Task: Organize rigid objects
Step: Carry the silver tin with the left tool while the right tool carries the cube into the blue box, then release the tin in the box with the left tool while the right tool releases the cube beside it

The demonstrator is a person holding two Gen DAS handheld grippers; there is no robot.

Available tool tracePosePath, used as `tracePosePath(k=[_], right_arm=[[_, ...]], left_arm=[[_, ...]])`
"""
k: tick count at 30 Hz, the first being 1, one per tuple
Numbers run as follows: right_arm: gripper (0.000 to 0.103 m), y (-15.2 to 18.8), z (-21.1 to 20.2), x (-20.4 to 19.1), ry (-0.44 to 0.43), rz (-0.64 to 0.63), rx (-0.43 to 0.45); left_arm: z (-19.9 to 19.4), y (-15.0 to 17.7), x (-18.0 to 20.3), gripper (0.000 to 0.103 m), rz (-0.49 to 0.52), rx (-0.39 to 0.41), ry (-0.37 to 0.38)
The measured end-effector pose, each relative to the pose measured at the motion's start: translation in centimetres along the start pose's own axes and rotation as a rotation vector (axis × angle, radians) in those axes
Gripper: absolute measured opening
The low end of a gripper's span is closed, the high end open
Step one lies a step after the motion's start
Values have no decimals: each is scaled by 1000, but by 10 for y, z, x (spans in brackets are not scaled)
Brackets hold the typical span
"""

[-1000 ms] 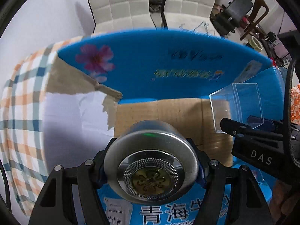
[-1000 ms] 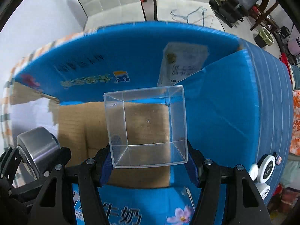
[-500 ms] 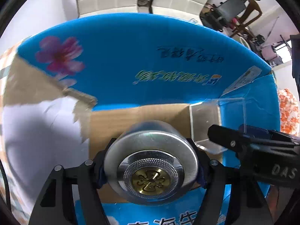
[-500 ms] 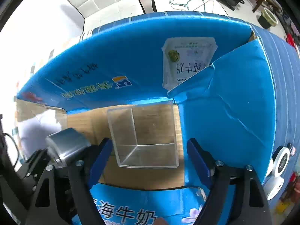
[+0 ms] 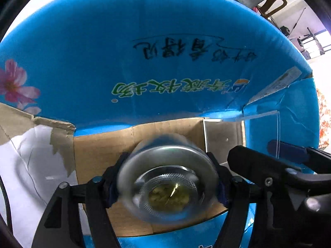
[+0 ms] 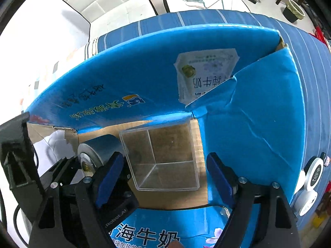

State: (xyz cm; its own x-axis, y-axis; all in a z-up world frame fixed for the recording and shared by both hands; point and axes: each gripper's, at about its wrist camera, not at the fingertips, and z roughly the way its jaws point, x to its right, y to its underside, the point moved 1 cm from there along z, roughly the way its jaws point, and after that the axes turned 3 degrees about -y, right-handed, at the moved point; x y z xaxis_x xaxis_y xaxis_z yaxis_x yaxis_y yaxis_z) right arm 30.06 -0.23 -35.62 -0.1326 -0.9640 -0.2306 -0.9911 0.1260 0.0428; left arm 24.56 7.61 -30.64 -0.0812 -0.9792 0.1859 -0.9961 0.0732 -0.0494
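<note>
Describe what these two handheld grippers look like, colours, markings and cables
Both are black two-finger tools with silver screws at the joints and blue pads inside the fingers. The left gripper has a thin black cable alongside. The right gripper looks the same; any lettering is too blurred to read.

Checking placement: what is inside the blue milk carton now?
On the carton's brown floor sits a clear plastic box, apparently empty, and beside it a metal tin. The floor under the tin and near the front wall is hidden.
</note>
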Motion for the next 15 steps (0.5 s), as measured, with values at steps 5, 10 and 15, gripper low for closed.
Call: tracePosePath(k=[5, 10, 15], right_arm=[[85, -1, -5, -1, -5, -1, 13], [85, -1, -31, -11, 27, -23, 42], [86, 22, -57, -7, 70, -66, 86]], left_arm=[[-20, 7, 1, 95, 16, 21, -47], [-42, 27, -11, 103, 1, 49, -109], [-72, 58, -33, 103, -68, 98, -131]])
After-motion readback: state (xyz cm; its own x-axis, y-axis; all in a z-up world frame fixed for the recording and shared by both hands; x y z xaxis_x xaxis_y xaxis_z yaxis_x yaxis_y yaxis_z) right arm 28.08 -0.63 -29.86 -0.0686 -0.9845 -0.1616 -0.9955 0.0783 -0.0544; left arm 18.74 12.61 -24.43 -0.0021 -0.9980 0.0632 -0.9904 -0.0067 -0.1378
